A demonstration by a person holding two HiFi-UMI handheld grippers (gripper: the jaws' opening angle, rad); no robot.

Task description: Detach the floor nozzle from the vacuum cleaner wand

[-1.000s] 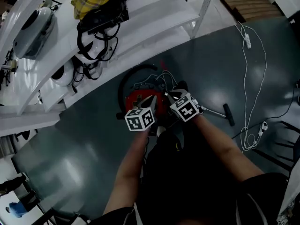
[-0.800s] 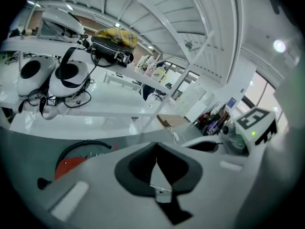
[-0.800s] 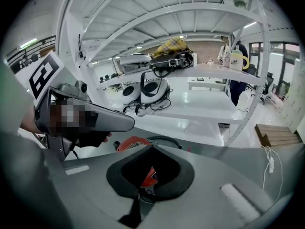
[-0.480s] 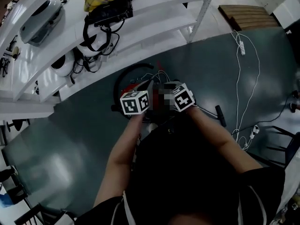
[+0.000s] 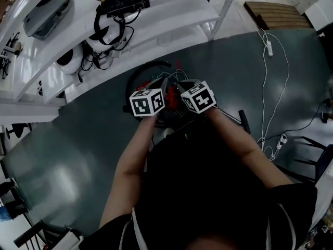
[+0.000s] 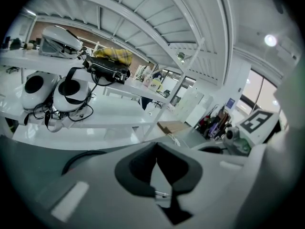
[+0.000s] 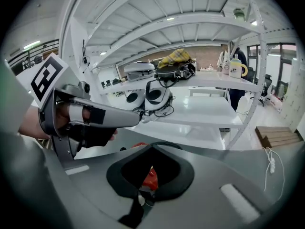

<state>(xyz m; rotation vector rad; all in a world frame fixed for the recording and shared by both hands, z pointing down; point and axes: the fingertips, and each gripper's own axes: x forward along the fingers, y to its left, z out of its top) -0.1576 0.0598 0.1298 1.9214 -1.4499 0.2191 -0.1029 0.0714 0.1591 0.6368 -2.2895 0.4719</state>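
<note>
The red vacuum cleaner body (image 5: 167,95) sits on the dark floor, mostly hidden beneath my two grippers, and its black hose (image 5: 141,72) loops behind it. A thin wand (image 5: 229,114) runs out to the right and ends in a small black floor nozzle (image 5: 243,121). Above the red body, my left gripper (image 5: 164,92) and right gripper (image 5: 182,92) hang side by side, both shut and empty, touching neither wand nor nozzle. The left gripper (image 6: 157,168) has its jaws closed together. Red plastic (image 7: 150,178) shows behind the closed jaws of the right gripper (image 7: 147,190).
A white shelf rack (image 5: 156,30) stands behind, holding headsets (image 5: 96,43), a black bag (image 5: 122,4) and a case (image 5: 47,4). A white cable (image 5: 268,82) with a power strip trails across the floor at right. A wooden pallet (image 5: 276,12) lies far right, chair legs (image 5: 312,155) near right.
Both grippers have risen above the vacuum body, staying shut and empty. The head view has shifted, so the nozzle and wand sit slightly further left in the picture.
</note>
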